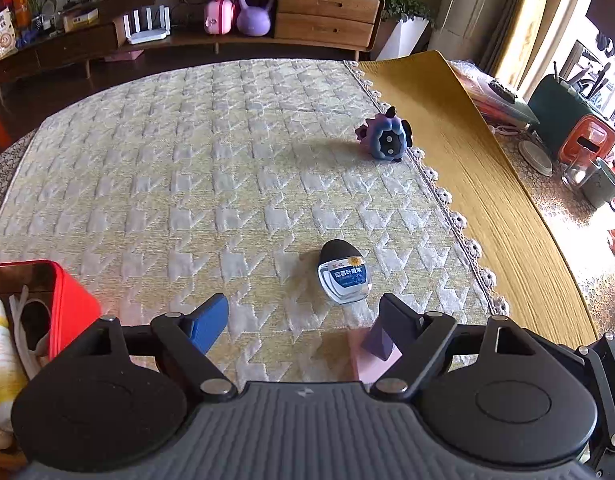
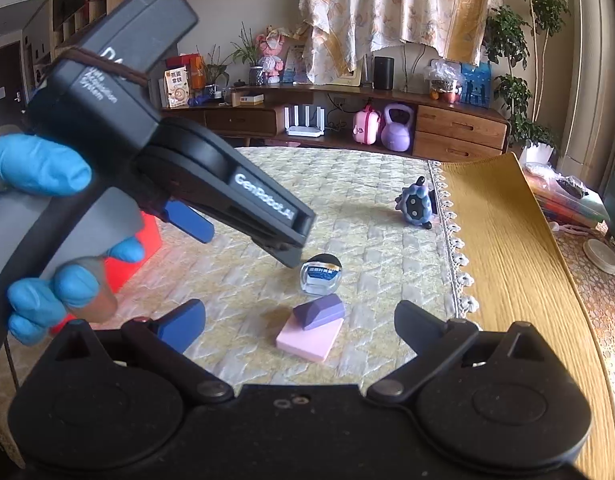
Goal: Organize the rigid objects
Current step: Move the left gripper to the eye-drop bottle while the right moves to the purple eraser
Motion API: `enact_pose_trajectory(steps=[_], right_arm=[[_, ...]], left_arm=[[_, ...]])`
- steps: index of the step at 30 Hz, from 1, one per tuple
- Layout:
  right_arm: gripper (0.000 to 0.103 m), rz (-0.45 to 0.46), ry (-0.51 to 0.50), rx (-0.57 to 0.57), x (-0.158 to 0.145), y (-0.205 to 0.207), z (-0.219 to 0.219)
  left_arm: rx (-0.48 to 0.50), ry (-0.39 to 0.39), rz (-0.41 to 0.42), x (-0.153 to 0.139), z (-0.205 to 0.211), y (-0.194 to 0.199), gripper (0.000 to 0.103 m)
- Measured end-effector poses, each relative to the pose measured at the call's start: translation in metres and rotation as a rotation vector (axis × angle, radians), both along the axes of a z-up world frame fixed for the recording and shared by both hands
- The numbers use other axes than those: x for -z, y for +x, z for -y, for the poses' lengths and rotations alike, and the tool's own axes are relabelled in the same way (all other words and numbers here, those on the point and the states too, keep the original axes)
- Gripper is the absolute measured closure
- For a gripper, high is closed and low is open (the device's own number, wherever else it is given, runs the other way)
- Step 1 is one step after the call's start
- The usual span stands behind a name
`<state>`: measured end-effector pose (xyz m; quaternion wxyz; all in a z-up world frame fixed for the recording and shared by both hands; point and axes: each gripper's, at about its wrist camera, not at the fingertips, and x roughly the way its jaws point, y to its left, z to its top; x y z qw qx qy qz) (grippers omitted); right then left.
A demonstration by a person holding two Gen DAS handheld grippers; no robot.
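A small clear bottle with a black cap and blue label (image 1: 343,276) lies on the patterned cloth, just ahead of my open, empty left gripper (image 1: 303,320). It also shows in the right wrist view (image 2: 320,276). A purple block (image 2: 319,312) rests on a pink flat block (image 2: 309,338), between the fingers of my open, empty right gripper (image 2: 299,322); both blocks sit under my left gripper's right finger (image 1: 391,320). A blue-purple toy figure (image 1: 385,138) stands near the cloth's lace edge. The left gripper's body (image 2: 155,152) fills the upper left of the right wrist view.
A red box (image 1: 63,304) with a white-yellow bottle and cord inside stands at the left. A yellow mat (image 1: 467,184) lies to the right of the cloth. Cups, a lid and an orange container (image 1: 587,140) crowd the far right. A wooden sideboard (image 1: 267,12) stands behind.
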<state>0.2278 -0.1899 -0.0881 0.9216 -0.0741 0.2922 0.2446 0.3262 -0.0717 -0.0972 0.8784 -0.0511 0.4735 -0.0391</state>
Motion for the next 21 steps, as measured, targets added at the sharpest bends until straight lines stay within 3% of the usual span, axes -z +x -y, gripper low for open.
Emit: enact_pose_trajectory(steps=[6,21], right_arm=[[0.014,-0.049,0.010,-0.003,0.013,0.023,0.000],[0.045,-0.084,0.003,-0.050,0.031,0.050,0.000]], left_arm=[[-0.007,-0.051,-0.050,0.019,0.006,0.027,0.020],[0.015,-0.080,-0.081,0.041,0.018,0.058,0.021]])
